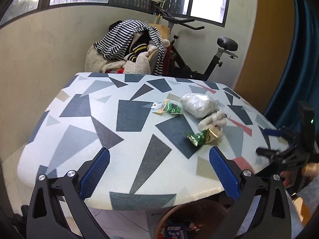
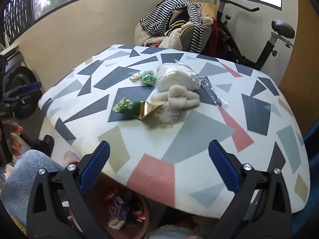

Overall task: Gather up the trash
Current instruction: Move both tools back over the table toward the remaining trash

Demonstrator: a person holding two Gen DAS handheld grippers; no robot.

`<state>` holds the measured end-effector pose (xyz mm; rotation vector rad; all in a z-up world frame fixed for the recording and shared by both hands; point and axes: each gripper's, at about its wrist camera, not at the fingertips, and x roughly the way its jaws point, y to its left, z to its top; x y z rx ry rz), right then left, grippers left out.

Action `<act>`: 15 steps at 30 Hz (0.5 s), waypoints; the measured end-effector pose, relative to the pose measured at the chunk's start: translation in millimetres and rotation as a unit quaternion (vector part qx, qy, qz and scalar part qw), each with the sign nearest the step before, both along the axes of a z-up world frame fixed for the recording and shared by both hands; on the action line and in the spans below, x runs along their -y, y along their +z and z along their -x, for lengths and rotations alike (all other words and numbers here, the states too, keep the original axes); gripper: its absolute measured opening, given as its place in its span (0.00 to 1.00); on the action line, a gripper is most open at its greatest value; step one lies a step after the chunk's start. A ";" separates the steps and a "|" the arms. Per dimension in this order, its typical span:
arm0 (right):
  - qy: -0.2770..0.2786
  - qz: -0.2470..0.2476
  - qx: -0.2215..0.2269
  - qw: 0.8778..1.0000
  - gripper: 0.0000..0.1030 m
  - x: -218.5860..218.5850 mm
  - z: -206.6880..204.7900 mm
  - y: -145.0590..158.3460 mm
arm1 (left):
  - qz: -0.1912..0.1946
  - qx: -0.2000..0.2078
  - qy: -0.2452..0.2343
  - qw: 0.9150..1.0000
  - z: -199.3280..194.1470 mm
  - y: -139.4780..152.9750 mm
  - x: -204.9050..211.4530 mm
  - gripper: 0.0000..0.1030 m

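Trash lies on the patterned table (image 1: 83, 131) (image 2: 199, 139): a green and gold wrapper (image 1: 203, 136) (image 2: 137, 107), a small green and yellow packet (image 1: 167, 108) (image 2: 144, 77), a clear bag of white stuff (image 1: 198, 104) (image 2: 175, 77), crumpled white tissue (image 1: 212, 119) (image 2: 179, 97) and a dark foil strip (image 2: 211, 91). My left gripper (image 1: 159, 171) is open and empty at the table's near edge. My right gripper (image 2: 159, 169) is open and empty, also at the near edge; it shows at the right of the left wrist view (image 1: 279, 145).
A brown bin (image 2: 119, 209) (image 1: 179, 225) with trash in it stands on the floor under the table's near edge. A chair piled with clothes (image 1: 129, 47) and an exercise bike (image 1: 199, 55) stand behind the table. A blue curtain (image 1: 295, 59) hangs at right.
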<state>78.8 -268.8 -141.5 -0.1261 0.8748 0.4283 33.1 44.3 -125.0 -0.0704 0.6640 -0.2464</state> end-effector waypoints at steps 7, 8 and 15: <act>-0.003 0.020 -0.008 1.000 0.95 -4.2 -20.3 -4.2 | 0.003 -0.018 0.014 1.000 -18.3 -2.4 -0.3 0.94; -0.011 0.025 -0.007 1.000 0.95 -3.9 -23.7 -4.7 | 0.001 -0.019 0.016 1.000 -20.6 -2.7 0.0 0.94; -0.029 0.020 -0.007 0.999 0.94 4.9 -39.3 -9.4 | -0.007 -0.017 0.009 1.000 -30.3 1.5 5.9 0.94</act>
